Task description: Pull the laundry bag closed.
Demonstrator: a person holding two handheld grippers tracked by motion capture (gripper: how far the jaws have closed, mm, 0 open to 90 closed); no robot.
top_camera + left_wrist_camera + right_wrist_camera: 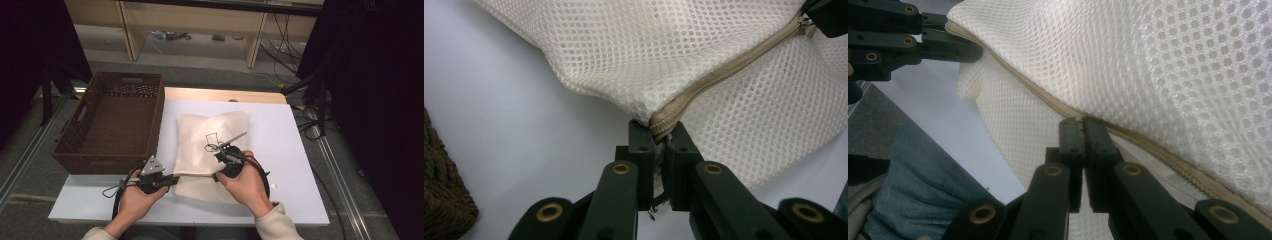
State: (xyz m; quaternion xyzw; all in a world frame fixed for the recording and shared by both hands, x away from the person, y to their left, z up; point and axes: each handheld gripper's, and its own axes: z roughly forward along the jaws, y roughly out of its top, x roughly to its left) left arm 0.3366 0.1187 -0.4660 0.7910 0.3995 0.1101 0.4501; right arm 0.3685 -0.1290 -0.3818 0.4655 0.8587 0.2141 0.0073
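Pinching the zip end of a cream mesh bag (210, 145), the left gripper (658, 136) has its jaws clamped tight on the fabric corner where the zip (724, 75) begins, most likely to anchor that end. The right gripper (1083, 125) is closed just as narrowly on the zip line farther along; I judge it grips the slider or its tab, though the jaws cover that spot and I cannot make it out. Holding one end steady while the other hand pulls would let the zip run without the soft mesh bunching up.

The bag lies near the front edge of the white table (300, 200), its near part lifted slightly between the two grippers, its far part flat toward the table's middle. A dark drawn figure on its top is too small to read. Beyond, at the table's left edge, stands a brown woven basket (80, 150), partly overhanging.
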